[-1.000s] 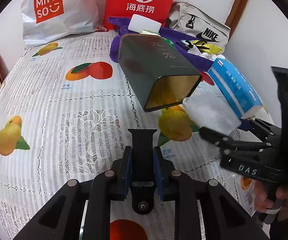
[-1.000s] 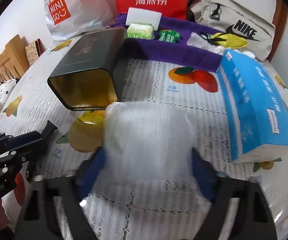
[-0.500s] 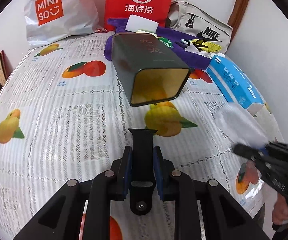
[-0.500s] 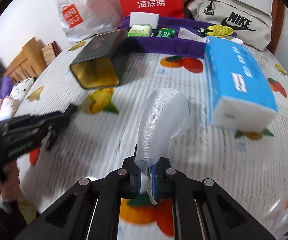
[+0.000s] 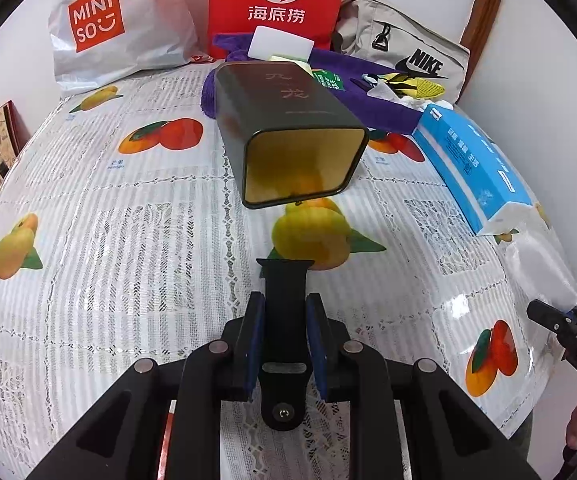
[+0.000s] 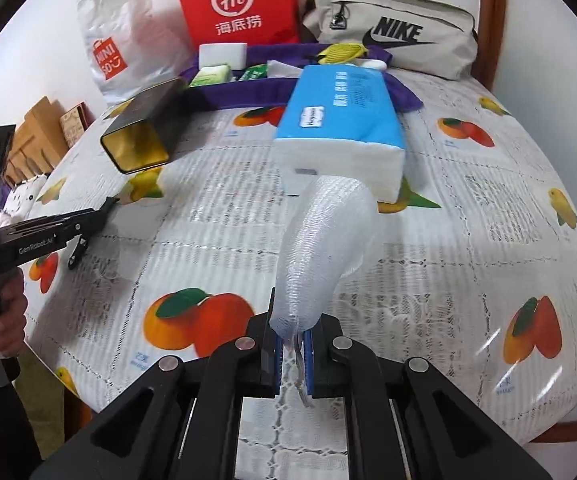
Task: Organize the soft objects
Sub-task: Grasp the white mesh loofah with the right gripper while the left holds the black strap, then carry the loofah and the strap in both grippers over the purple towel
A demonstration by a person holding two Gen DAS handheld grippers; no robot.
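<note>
My right gripper point(image 6: 291, 354) is shut on the edge of a white foam net sleeve point(image 6: 324, 248) and holds it up above the table, in front of a blue tissue pack point(image 6: 342, 120). In the left wrist view the sleeve point(image 5: 544, 268) and right gripper point(image 5: 556, 320) show at the far right edge. My left gripper point(image 5: 284, 344) is shut with nothing between its pads, only its own black centre piece. It points at a dark tin point(image 5: 288, 128) lying on its side, open gold mouth facing me. The left gripper also shows in the right wrist view point(image 6: 88, 220).
The round table point(image 5: 128, 240) has a fruit-print cloth. At the back lie a purple towel point(image 5: 368, 108) with small packets, a red Hi bag point(image 5: 276, 0), a white Miniso bag point(image 5: 104, 28) and a beige Nike pouch point(image 5: 408, 52). The table edge is near on the right.
My right gripper closed on the foam sleeve, lifted it and drew back to the right, away from the tin. My left gripper stayed shut and turned slightly toward the tin's mouth.
</note>
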